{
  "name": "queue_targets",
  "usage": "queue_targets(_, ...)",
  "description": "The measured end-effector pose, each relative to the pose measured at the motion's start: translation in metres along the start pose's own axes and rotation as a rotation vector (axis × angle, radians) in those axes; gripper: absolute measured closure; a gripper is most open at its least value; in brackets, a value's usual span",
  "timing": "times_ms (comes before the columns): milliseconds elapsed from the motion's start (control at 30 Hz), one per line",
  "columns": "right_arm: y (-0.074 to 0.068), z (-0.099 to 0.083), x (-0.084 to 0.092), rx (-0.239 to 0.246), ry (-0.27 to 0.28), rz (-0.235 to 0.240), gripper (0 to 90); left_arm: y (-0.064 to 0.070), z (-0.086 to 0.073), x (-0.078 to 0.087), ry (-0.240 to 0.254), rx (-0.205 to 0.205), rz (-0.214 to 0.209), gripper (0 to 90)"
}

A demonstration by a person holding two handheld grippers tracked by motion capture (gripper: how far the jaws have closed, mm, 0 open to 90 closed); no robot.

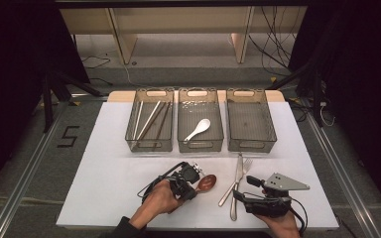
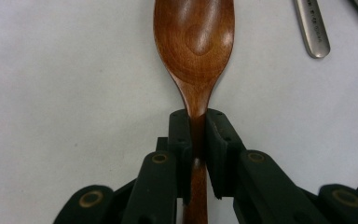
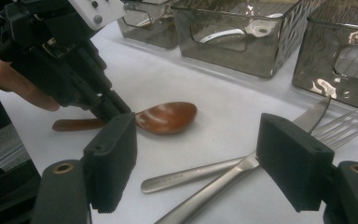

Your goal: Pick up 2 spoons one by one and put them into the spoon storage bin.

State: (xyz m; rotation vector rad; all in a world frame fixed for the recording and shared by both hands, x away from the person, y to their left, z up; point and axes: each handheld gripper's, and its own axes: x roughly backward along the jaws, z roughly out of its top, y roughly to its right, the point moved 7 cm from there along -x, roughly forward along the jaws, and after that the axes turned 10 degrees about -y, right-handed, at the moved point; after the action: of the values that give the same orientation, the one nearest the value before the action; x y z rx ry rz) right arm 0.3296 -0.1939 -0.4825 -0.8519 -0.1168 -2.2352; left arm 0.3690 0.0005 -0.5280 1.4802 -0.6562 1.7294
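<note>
Now, left claw [image 2: 198,140]: closed on the neck of the brown wooden spoon [image 2: 194,46].
Spoon place: lying flat on the white worktop [image 1: 104,163], before the middle grey basket [image 1: 200,141].
Right claw [image 3: 200,163]: open, holding nothing, above the steel knife [image 3: 242,165] and steel fork [image 3: 200,175].

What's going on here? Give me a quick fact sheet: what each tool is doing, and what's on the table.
left gripper: shut on the wooden spoon, pads at its neck; spoon lies on the table
right gripper: open, holding nothing, jaws wide above the knife and fork
left bin: chopsticks
middle bin: white spoon
right bin: nothing seen inside
likely next: spoon lifted, perhaps to the middle bin
</note>
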Motion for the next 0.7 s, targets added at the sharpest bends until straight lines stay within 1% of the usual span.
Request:
queue_targets(167,0.000,0.000,0.000,0.000,0.000,0.000,29.8,-0.002,0.000,0.001,0.009,-0.007,0.005,81.2)
queue_targets(267,0.000,0.000,0.000,0.002,0.002,0.000,29.8,-0.005,0.001,0.003,0.024,-0.004,0.005,81.4)
queue_targets(300,0.000,0.000,0.000,0.002,0.002,0.000,29.8,-0.007,0.001,0.004,0.028,-0.002,0.004,81.4)
queue_targets(333,0.000,0.000,0.000,0.003,0.002,0.001,29.8,-0.008,0.001,0.006,0.038,0.009,0.003,81.4)
queue_targets(400,0.000,0.000,0.000,0.003,0.002,0.000,29.8,-0.010,0.001,0.008,0.043,0.010,0.003,81.4)
queue_targets(633,0.000,0.000,0.000,0.002,0.002,0.000,29.8,-0.019,0.001,0.017,0.081,0.033,-0.005,81.5)
queue_targets(700,0.000,0.000,0.000,0.002,0.002,0.000,29.8,-0.021,0.001,0.018,0.082,0.036,-0.004,81.5)
